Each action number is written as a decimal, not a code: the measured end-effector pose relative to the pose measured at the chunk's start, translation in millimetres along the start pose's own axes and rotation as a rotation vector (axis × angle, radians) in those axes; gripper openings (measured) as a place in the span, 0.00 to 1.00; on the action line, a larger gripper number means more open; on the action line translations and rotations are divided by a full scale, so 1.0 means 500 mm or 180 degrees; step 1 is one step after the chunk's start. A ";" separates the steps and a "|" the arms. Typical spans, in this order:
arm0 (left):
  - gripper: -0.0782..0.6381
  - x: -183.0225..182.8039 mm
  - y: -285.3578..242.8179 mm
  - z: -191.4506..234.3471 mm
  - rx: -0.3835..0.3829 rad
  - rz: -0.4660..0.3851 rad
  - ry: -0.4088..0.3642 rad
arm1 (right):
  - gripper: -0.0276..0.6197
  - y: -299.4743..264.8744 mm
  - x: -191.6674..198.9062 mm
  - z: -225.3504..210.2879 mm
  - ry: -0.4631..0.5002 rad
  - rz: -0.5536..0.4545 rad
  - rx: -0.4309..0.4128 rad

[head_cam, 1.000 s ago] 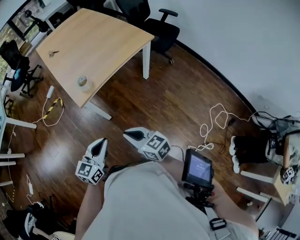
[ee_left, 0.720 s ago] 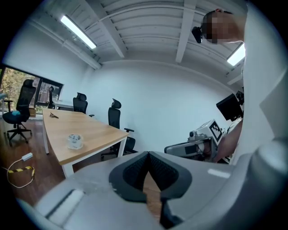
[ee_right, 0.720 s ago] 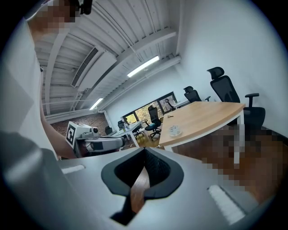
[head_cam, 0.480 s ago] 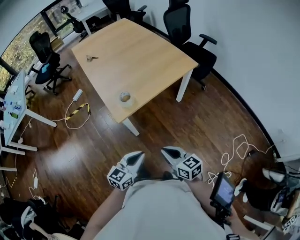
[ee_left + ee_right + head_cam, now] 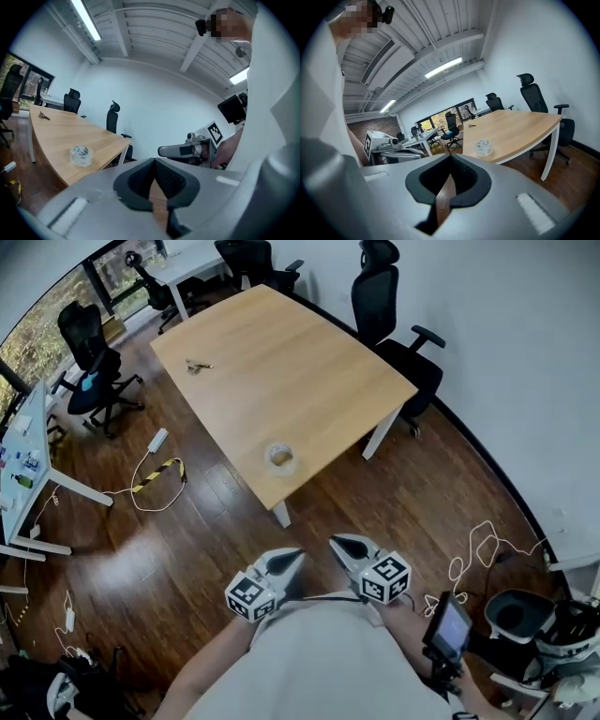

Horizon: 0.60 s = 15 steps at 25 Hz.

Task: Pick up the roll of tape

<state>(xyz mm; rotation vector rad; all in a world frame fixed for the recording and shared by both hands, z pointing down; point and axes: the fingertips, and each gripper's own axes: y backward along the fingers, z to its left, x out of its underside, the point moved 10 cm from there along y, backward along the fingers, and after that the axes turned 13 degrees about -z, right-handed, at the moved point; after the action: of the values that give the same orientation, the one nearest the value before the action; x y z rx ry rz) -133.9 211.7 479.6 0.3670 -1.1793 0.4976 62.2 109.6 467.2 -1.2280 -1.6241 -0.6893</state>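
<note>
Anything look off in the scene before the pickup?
Nothing damaged or spilled. Roll of tape lies flat near the table edge. Only mess on the floor: a white cable at right, a yellow-black cable at left.

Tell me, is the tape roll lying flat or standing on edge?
Lying flat: the tape roll rests on the table, its hole facing up.

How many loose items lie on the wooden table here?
2: a roll of tape by the table's near edge, and a small metal item, perhaps keys, near its far left corner.
</note>
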 end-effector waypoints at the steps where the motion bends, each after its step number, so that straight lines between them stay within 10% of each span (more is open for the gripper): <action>1: 0.12 -0.007 0.008 0.017 -0.0011 -0.0014 0.0004 | 0.05 -0.010 -0.004 -0.001 0.0006 -0.0009 0.0046; 15: 0.12 -0.042 0.070 0.161 -0.0323 -0.0129 -0.0011 | 0.05 -0.141 -0.014 -0.021 0.0091 0.0130 0.0061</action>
<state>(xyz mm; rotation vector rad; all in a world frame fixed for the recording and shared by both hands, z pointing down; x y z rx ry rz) -222.2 195.7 487.9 0.3038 -1.1934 0.4005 0.0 73.8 472.0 -1.2290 -1.5747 -0.6616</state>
